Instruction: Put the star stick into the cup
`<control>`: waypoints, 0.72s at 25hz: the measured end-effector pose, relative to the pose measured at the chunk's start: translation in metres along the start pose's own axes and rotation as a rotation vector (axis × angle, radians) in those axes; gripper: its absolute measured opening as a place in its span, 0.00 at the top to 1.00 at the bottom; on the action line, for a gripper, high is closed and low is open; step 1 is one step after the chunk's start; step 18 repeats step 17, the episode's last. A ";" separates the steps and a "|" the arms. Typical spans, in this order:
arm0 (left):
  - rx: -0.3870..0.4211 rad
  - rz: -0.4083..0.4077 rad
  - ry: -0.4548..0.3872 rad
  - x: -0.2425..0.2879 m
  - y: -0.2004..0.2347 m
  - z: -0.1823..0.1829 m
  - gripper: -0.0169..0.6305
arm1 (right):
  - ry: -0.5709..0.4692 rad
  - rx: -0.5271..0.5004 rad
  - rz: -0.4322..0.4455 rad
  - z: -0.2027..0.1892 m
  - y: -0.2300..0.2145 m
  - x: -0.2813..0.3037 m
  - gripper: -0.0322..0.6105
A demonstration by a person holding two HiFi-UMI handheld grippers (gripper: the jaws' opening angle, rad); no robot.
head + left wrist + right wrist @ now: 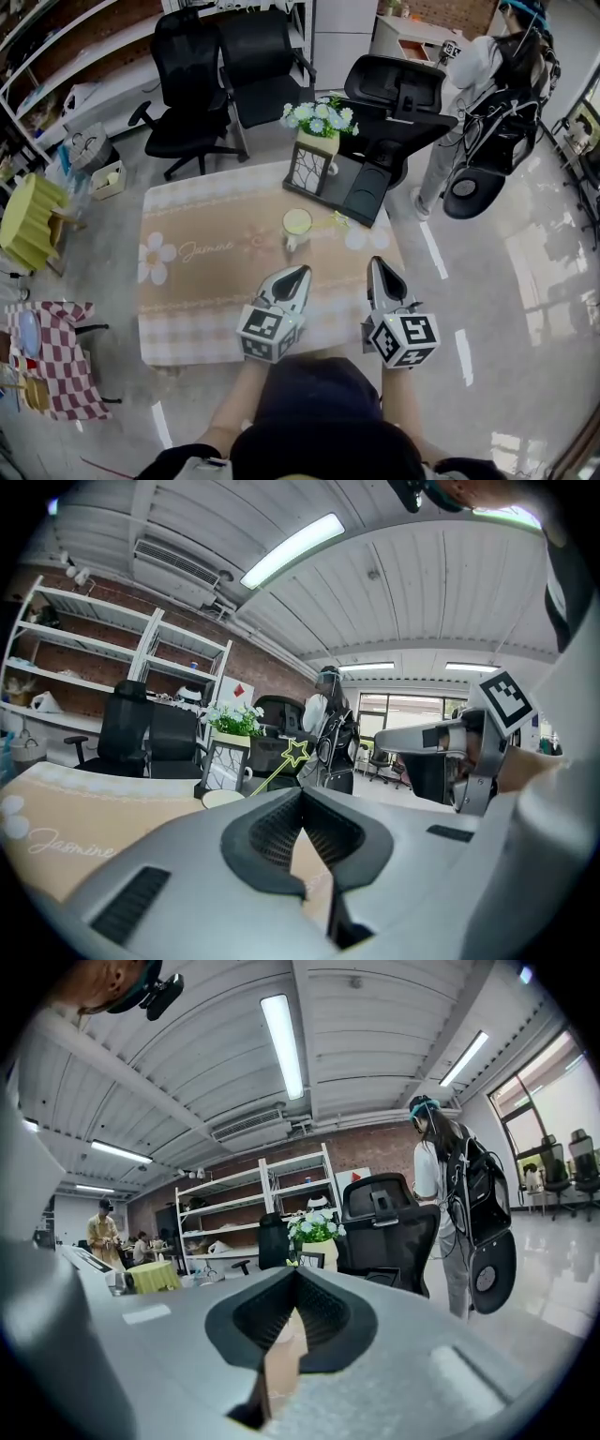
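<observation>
A pale cup (297, 225) stands on the beige tablecloth (197, 281) near the table's far side. The yellow star stick (333, 221) leans out of it to the right; in the left gripper view its star (297, 752) rises above the cup (223, 799). My left gripper (298, 274) hangs over the table's near part, its jaws together and empty (302, 789). My right gripper (379, 264) is beside it near the table's right edge, also shut with nothing held (295, 1269). Both are well short of the cup.
Behind the cup are a black lantern frame (309, 169), a flower pot (319, 120) and a black tray (364, 187). Office chairs (187, 84) ring the far side. A person (473, 84) stands at the far right. A yellow stool (33, 220) and a checkered table (56, 361) are at the left.
</observation>
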State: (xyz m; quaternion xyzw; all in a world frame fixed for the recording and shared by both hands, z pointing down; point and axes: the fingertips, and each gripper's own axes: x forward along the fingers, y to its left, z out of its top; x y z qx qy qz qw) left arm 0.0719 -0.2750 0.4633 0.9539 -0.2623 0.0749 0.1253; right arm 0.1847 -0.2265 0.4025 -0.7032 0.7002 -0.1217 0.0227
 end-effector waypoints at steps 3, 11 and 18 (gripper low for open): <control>0.003 0.000 -0.002 -0.002 0.000 0.000 0.96 | 0.000 -0.003 0.003 -0.001 0.003 -0.001 0.94; 0.001 0.006 0.001 -0.012 0.006 -0.005 0.96 | 0.007 -0.001 0.004 -0.008 0.011 -0.002 0.95; 0.001 0.013 -0.006 -0.019 0.011 -0.002 0.96 | 0.005 -0.001 0.011 -0.006 0.020 -0.001 0.94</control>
